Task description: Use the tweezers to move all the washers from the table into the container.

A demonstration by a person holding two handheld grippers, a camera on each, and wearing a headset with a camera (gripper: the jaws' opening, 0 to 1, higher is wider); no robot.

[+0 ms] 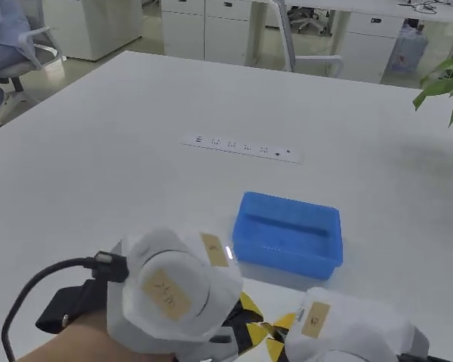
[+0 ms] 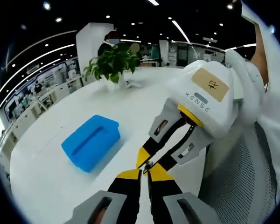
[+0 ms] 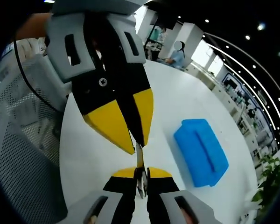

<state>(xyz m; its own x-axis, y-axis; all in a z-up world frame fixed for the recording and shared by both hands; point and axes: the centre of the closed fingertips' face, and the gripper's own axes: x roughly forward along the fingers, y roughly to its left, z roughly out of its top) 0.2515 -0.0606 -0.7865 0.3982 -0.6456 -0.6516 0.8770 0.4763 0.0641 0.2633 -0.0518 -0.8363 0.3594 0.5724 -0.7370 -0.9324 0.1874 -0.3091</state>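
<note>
The blue container point(image 1: 287, 234) stands open on the white table point(image 1: 136, 151); it is also in the left gripper view point(image 2: 91, 140) and the right gripper view point(image 3: 200, 151). Near the table's front edge the two grippers meet tip to tip. A thin metal pair of tweezers point(image 3: 140, 163) runs between them. My left gripper point(image 2: 146, 173) is shut on one end, and my right gripper point(image 3: 141, 173) is shut on the other. In the head view the left gripper point(image 1: 245, 320) is at bottom centre-left and the right gripper point(image 1: 278, 339) at bottom right. I cannot make out any washers.
A flush socket strip point(image 1: 241, 147) lies in the table beyond the container. A potted plant point(image 1: 445, 87) stands at the right edge. A mesh chair point(image 2: 233, 186) is close behind the grippers. A person sits at far left point(image 1: 0, 45).
</note>
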